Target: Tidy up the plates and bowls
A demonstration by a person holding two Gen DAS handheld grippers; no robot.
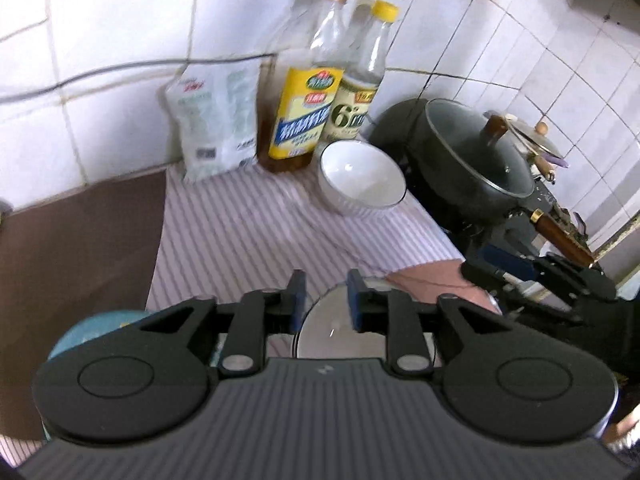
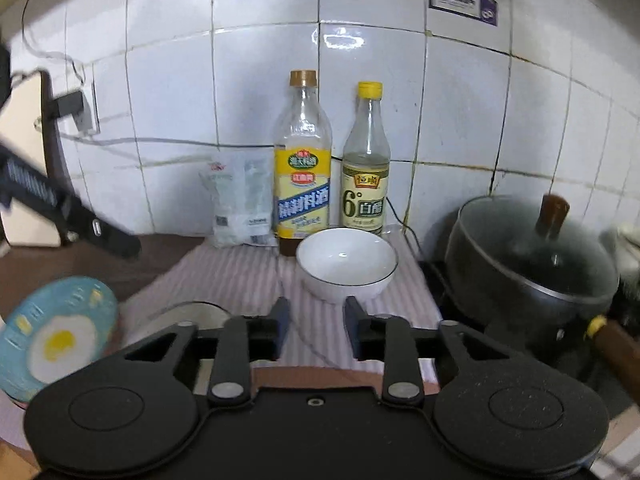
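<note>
Nearest the lens, left wrist view: left gripper (image 1: 323,295), black body filling the lower frame, blue-padded fingers (image 1: 297,294) parted by a narrow gap, nothing clamped between them. Directly below and behind the gap, a white plate (image 1: 320,334) with a dark rim line, lying on the striped cloth (image 1: 240,232); pads above it, no contact discernible. Partly hidden under the gripper's left housing, a blue plate (image 1: 80,330).

Right wrist view: right gripper (image 2: 316,322), fingers (image 2: 282,320) likewise released, gap moderate, only cloth visible between them, nothing held. Seen also from the left camera at the right edge as a dark blurred shape (image 1: 560,280), grip state not readable there.

Surroundings, largest first:
- White tiled wall (image 2: 260,92) behind the counter.
- Striped cloth spread over a brown counter (image 1: 80,240).
- Dark lidded pot (image 2: 528,256) with a brown knob, right of the cloth, well apart from both grippers.
- Blue plate with a fried-egg pattern (image 2: 56,332), left of the right gripper, tilted toward the camera, blurred.
- White bowl (image 2: 346,268) with a dark rim line, upright on the cloth, just ahead of the right gripper's fingertips, not touched; just in front of the two bottles.
- Yellow-labelled bottle (image 2: 302,184) with a brown cap, upright by the wall.
- Clear bottle (image 2: 366,172) with a yellow cap, beside it on the right.
- White packet (image 2: 240,204) leaning against the wall, left of the bottles
</note>
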